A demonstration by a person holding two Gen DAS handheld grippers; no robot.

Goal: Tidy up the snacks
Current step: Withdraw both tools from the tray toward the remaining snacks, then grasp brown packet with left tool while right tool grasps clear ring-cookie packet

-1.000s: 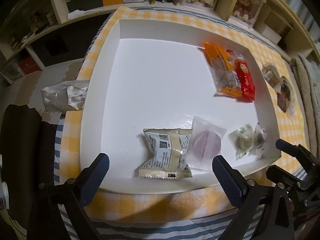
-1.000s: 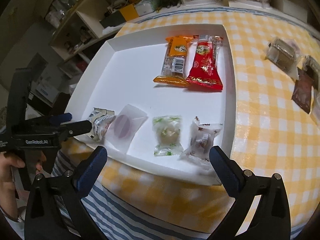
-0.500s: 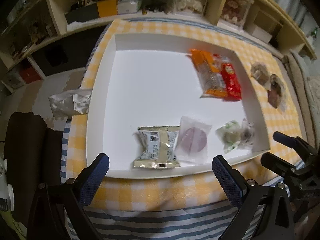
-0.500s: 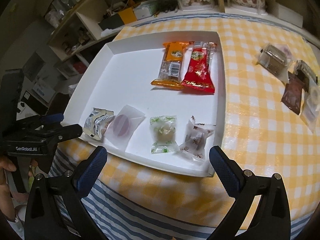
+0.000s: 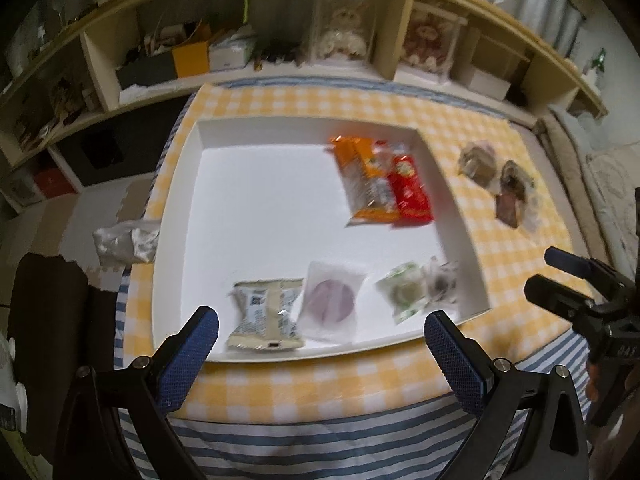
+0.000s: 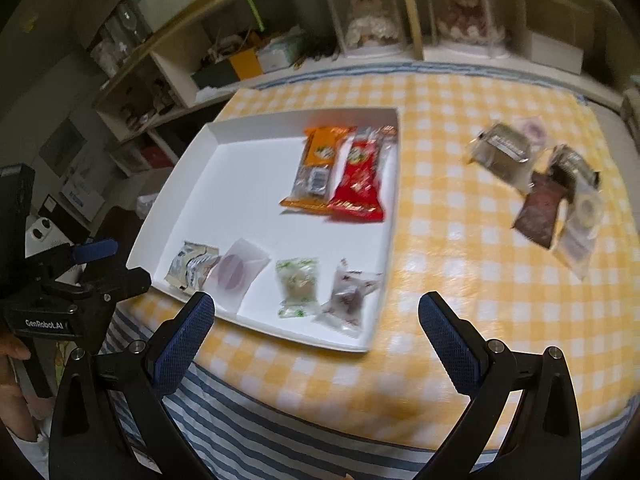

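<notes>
A white tray (image 5: 180,184) (image 6: 188,184) sits on the yellow checked cloth. In it lie an orange packet (image 5: 358,176) (image 6: 316,168) and a red packet (image 5: 410,190) (image 6: 358,184) side by side at the back. Along its near edge lie a silver packet (image 5: 266,314) (image 6: 192,266), a purple round snack (image 5: 330,300) (image 6: 236,270), a green sweet (image 5: 404,290) (image 6: 298,284) and a clear wrapped sweet (image 5: 442,280) (image 6: 350,292). Several loose snacks (image 5: 500,184) (image 6: 536,184) lie on the cloth right of the tray. My left gripper (image 5: 318,356) and right gripper (image 6: 314,344) are open and empty, held off the table's near edge.
Shelves (image 5: 280,44) with boxes and dolls stand behind the table. A silver bag (image 5: 124,240) lies left of the tray, below the table. The striped cloth edge (image 6: 320,432) hangs at the front. Each gripper shows in the other's view (image 5: 580,300) (image 6: 80,280).
Both grippers have pulled back and up from the tray, so the tray and snacks look smaller and farther. No snack has moved.
</notes>
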